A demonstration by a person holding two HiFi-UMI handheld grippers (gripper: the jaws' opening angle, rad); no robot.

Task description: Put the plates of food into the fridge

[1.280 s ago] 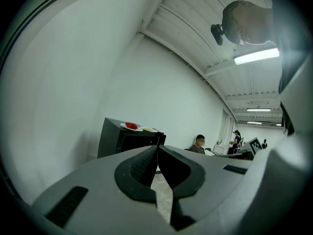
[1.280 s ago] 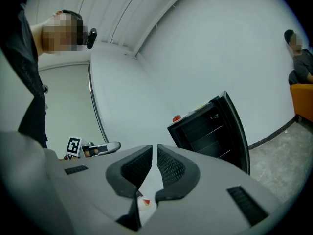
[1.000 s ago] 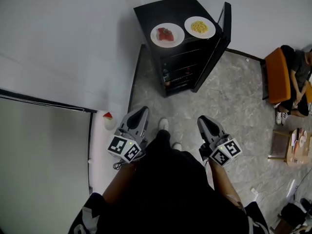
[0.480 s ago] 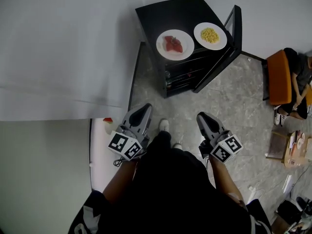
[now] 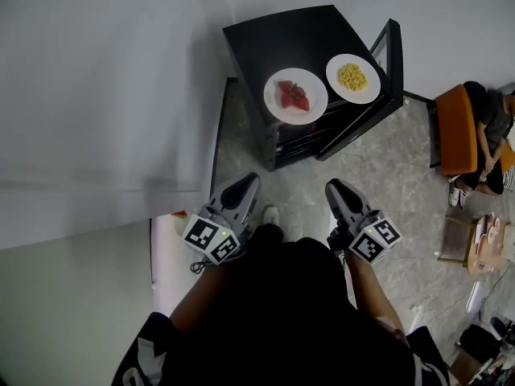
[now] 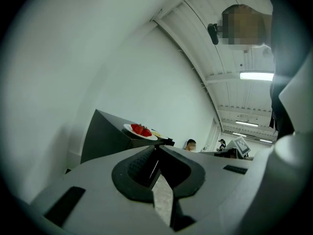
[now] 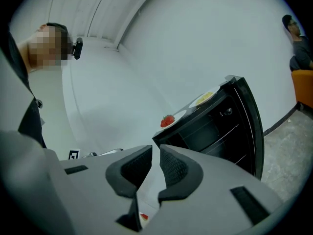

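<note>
Strawberry plate [image 5: 295, 96] and yellow-food plate [image 5: 353, 78] sit on fridge [image 5: 273, 43] top. Door [image 5: 388, 51] is open, so shelves look reachable. Left tool [image 5: 247, 182] and right tool [image 5: 335, 188] are held low by body, well apart from fridge. Both jaws are together or nearly so, holding nothing; probably approach, no grasp yet.

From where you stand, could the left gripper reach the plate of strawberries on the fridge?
Probably not yet: the left gripper sits well short of the plate of strawberries, though only open floor lies between them.

Two plates of food [image 5: 278, 115], one fridge [image 5: 273, 43], one orange chair [image 5: 455, 127], one seated person [image 5: 491, 127].
</note>
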